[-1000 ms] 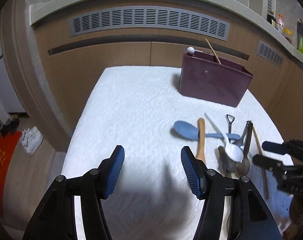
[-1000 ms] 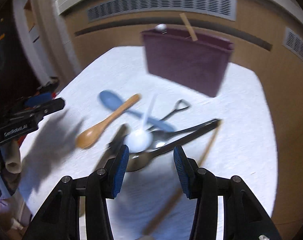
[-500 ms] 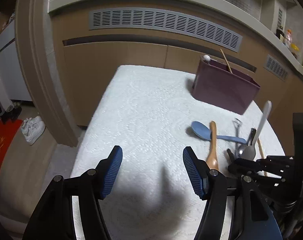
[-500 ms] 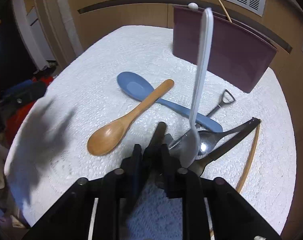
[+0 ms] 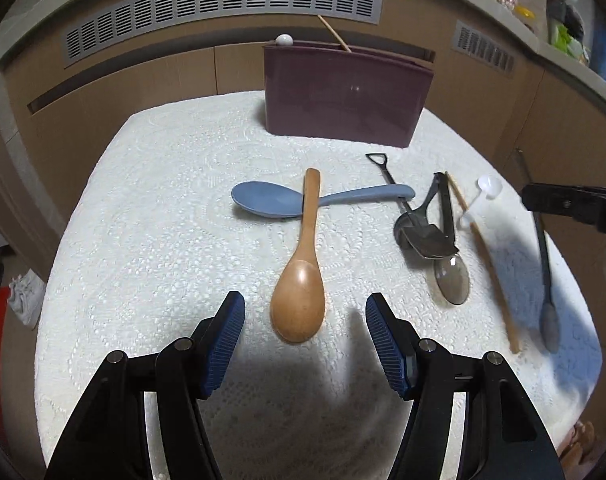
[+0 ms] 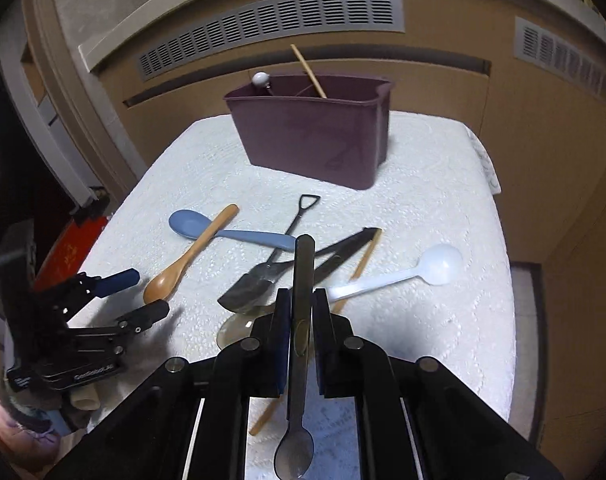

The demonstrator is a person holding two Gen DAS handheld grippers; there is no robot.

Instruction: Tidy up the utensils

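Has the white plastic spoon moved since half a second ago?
Yes. The white plastic spoon stood upright before the purple caddy; now it lies flat on the cloth, right of the utensil pile, bowl pointing right.

Bare cloth [image 5: 163, 240] left; utensil pile [image 5: 427, 232] blocking right, holder [image 5: 343, 96] behind.

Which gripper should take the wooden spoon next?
Left. The left gripper is open, with the wooden spoon bowl lying just ahead between its fingers. The right gripper is already shut on a dark metal spoon, which probably belongs in the maroon bin first.
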